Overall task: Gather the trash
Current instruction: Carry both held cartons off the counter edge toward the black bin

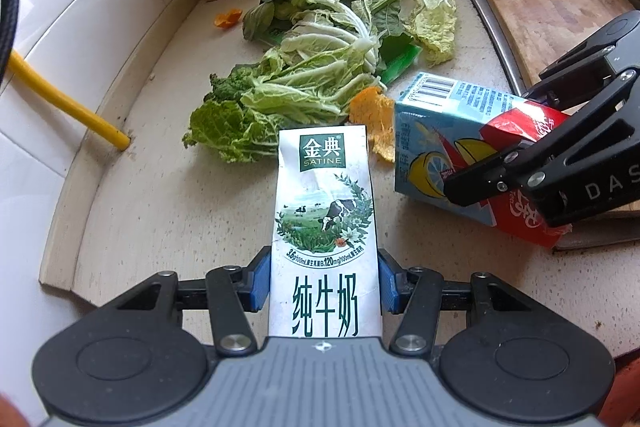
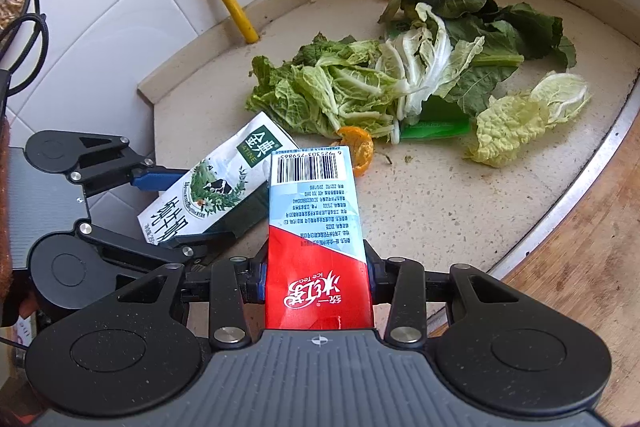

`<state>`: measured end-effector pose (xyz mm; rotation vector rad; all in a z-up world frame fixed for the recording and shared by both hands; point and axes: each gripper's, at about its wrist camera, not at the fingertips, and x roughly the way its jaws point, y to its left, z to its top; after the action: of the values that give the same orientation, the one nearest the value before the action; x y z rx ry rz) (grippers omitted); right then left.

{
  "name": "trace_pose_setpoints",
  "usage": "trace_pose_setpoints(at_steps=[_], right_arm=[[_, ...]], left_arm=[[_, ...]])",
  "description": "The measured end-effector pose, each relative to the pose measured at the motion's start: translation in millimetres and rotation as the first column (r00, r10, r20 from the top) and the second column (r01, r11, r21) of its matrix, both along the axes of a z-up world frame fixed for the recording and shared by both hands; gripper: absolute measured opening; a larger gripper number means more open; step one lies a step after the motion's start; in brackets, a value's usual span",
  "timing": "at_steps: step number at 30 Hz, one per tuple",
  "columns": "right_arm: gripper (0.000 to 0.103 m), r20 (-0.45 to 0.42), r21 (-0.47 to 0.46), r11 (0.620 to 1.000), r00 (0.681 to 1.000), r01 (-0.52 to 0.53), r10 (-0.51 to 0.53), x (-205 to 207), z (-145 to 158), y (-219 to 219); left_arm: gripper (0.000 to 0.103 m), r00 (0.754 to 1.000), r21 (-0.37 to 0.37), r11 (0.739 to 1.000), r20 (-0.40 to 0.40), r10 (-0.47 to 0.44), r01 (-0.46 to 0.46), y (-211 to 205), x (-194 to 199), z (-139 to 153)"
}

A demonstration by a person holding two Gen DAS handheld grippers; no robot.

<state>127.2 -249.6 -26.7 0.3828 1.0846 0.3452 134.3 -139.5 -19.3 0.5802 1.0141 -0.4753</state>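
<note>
The left gripper (image 1: 325, 281) is closed on a white Satine milk carton (image 1: 325, 227), blue pads pressed against both carton sides. The right gripper (image 2: 316, 275) is clamped on a red and blue ice tea carton (image 2: 316, 223), barcode end pointing forward. Both cartons are held above the speckled countertop (image 2: 460, 211). Ahead on it lie cabbage leaves (image 1: 304, 83), orange peel (image 1: 374, 119) and a green wrapper (image 2: 438, 125), near a wooden cutting board (image 1: 548, 11)
</note>
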Motion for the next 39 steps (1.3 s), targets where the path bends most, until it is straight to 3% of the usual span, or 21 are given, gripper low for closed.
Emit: trace_pose_setpoints(at_steps=[3, 9, 11, 13, 15, 18, 19, 22, 39], right_arm=[[0.049, -0.004, 0.001, 1.000, 1.000, -0.013, 0.013, -0.3, -2.4, 1.5], [0.058, -0.011, -0.013, 0.999, 0.999, -0.037, 0.037, 0.7, -6.8, 2.1], [0.066, -0.006, -0.021, 0.999, 0.999, -0.046, 0.046, 0.7, -7.7, 2.5], [0.066, 0.001, -0.022, 0.998, 0.998, -0.057, 0.057, 0.9, -8.4, 2.9], [0.065, 0.007, -0.015, 0.998, 0.998, -0.068, 0.068, 1.7, -9.6, 3.4], [0.048, 0.007, -0.002, 0.997, 0.997, -0.072, 0.072, 3.5, -11.1, 1.4], [0.047, 0.008, -0.005, 0.997, 0.997, -0.072, 0.072, 3.6, -10.6, 0.6], [0.047, 0.004, 0.023, 0.998, 0.999, -0.051, 0.051, 1.2, -8.5, -5.2], [0.047, 0.065, 0.003, 0.999, 0.997, 0.035, -0.035, -16.8, 23.4, 17.7]], left_arm=[[0.050, 1.000, 0.005, 1.000, -0.003, 0.012, -0.012, 0.5, -2.8, -1.1], [0.051, 0.999, 0.014, 0.999, 0.002, 0.033, -0.033, -0.9, -5.4, -4.2], [0.054, 0.999, 0.023, 0.999, 0.012, 0.039, -0.039, -2.2, -4.7, -5.7], [0.057, 0.999, 0.036, 0.998, 0.023, 0.041, -0.042, -4.3, -3.8, -8.4], [0.060, 0.998, 0.033, 0.998, 0.033, 0.050, -0.051, -6.3, -1.6, -10.0], [0.059, 0.996, 0.018, 0.997, 0.041, 0.080, -0.080, -8.3, 5.1, -10.1], [0.057, 0.995, 0.004, 0.996, 0.039, 0.089, -0.090, -8.5, 6.7, -9.9], [0.049, 0.994, -0.031, 0.995, 0.038, 0.099, -0.098, -8.7, 4.8, -6.1], [0.049, 0.996, -0.088, 0.996, 0.087, 0.027, -0.019, 8.8, -14.1, 19.2]])
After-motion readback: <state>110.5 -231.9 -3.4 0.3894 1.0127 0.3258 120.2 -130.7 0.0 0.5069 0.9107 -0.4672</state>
